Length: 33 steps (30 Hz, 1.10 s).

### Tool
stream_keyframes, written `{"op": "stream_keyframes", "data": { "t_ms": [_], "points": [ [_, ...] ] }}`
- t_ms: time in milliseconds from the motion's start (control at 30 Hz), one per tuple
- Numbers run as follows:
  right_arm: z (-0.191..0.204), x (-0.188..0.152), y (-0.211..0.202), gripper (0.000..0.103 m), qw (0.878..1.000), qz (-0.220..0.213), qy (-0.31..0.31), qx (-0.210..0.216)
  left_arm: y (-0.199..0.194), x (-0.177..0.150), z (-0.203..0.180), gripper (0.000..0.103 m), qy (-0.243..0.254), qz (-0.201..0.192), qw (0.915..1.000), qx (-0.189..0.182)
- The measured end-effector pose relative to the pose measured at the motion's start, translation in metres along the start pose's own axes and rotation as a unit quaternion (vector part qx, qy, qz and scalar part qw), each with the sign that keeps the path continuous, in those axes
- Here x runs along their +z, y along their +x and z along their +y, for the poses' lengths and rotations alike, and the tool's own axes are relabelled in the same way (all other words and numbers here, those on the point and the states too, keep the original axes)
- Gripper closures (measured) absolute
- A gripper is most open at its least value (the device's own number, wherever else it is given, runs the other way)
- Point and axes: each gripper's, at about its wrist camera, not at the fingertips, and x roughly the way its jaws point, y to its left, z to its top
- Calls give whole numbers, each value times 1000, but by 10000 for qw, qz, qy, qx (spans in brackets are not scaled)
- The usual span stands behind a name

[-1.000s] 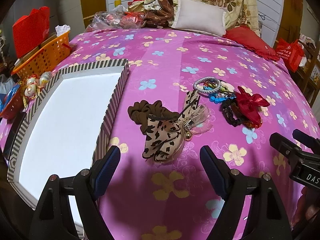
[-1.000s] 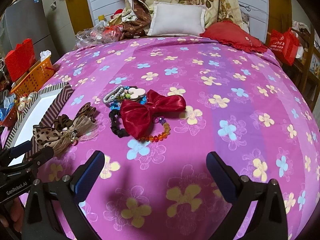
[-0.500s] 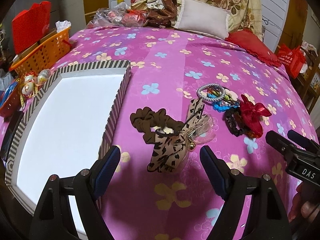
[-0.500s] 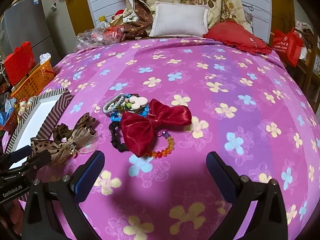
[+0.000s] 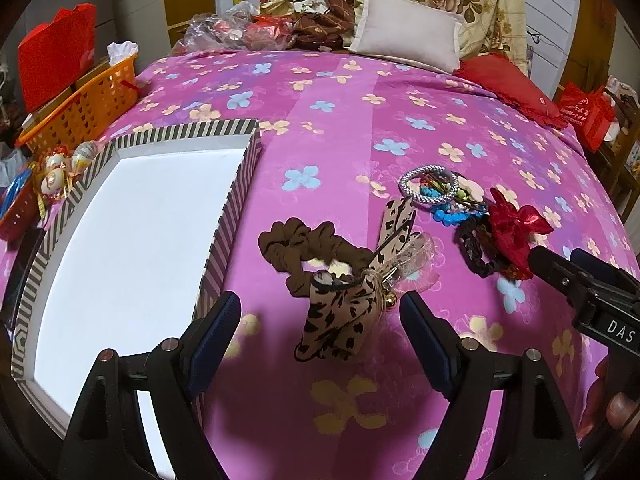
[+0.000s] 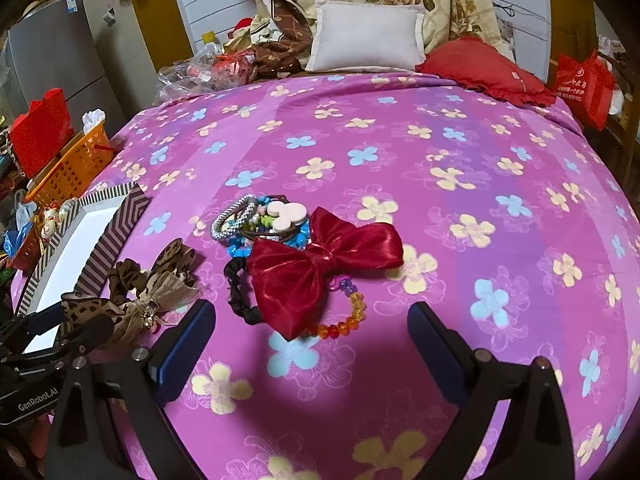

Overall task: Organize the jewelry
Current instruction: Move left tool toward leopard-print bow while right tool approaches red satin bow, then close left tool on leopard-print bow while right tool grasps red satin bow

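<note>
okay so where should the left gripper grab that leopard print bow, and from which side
Grip the leopard print bow at its narrow knot, by the small gold bell. The fabric bunches thin there, while the loops spread wide and floppy. Come down from above with the open left gripper, already straddling it.

Striped box [image 5: 230, 216] wall beside scrunchie [image 5: 304, 248]

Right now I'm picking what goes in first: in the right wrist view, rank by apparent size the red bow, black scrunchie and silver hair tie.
1. red bow, clearly largest.
2. black scrunchie and silver hair tie: both partly hidden, too close to rank.
</note>
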Motion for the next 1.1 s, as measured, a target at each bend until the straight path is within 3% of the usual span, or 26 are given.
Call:
{"op": "stream_keyframes", "data": {
  "t_ms": [700, 767, 800, 867, 967, 1033, 1100],
  "points": [
    [-7, 23, 38, 4, 9997, 211, 102, 26, 30, 11, -6, 41, 77, 191, 9997, 99],
    [-8, 24, 45, 16, 9996, 262, 106, 69, 33, 11, -8, 44, 94, 221, 9997, 81],
    [-8, 25, 48, 21, 9994, 304, 111, 76, 35, 11, -9, 50, 108, 246, 9996, 65],
    [-10, 24, 55, 49, 9989, 409, 151, 153, 39, 11, -9, 63, 141, 325, 9994, -14],
    [-14, 21, 53, 65, 9990, 319, 190, 267, 40, 12, -10, 77, 163, 300, 9992, -206],
    [-14, 18, 51, 70, 9989, 275, 174, 325, 38, 12, -12, 92, 238, 236, 9990, -311],
    [-15, 17, 45, 74, 9991, 167, 174, 342, 35, 12, -14, 102, 283, 163, 9990, -319]
  ]
}}
